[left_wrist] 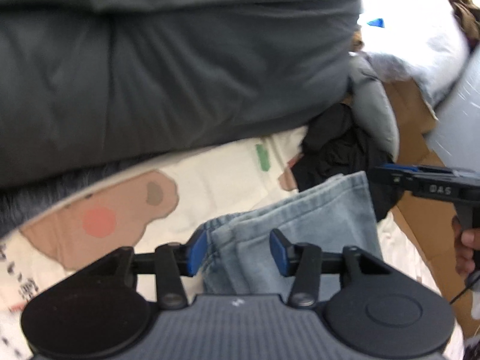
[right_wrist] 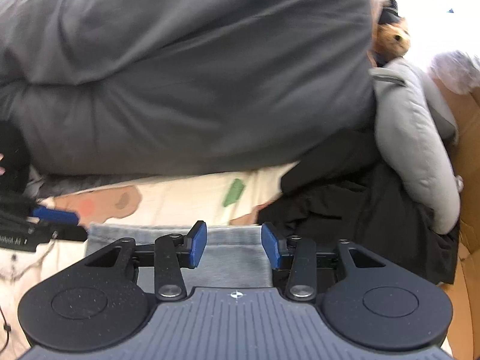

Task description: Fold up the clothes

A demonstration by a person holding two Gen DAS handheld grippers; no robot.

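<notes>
Though tools (left_wrist: 238,250) (right_wrist: 234,246) agape, jeans' edge (right_wrist: 177,231) beside cream bedding (right_wrist: 186,198).

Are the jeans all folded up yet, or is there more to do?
The jeans already lie folded in layers on the cartoon sheet. Neither the left gripper nor the right gripper pinches them; both are open. The black clothes and grey jacket remain bunched, unfolded.

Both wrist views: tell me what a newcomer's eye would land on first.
A big dark grey quilt fills the top of both views. Below it, folded light blue jeans lie on a cream sheet with a cartoon print, right under the open left gripper and the open right gripper. At the right, black clothes lie bunched beside a pale grey padded jacket.
</notes>
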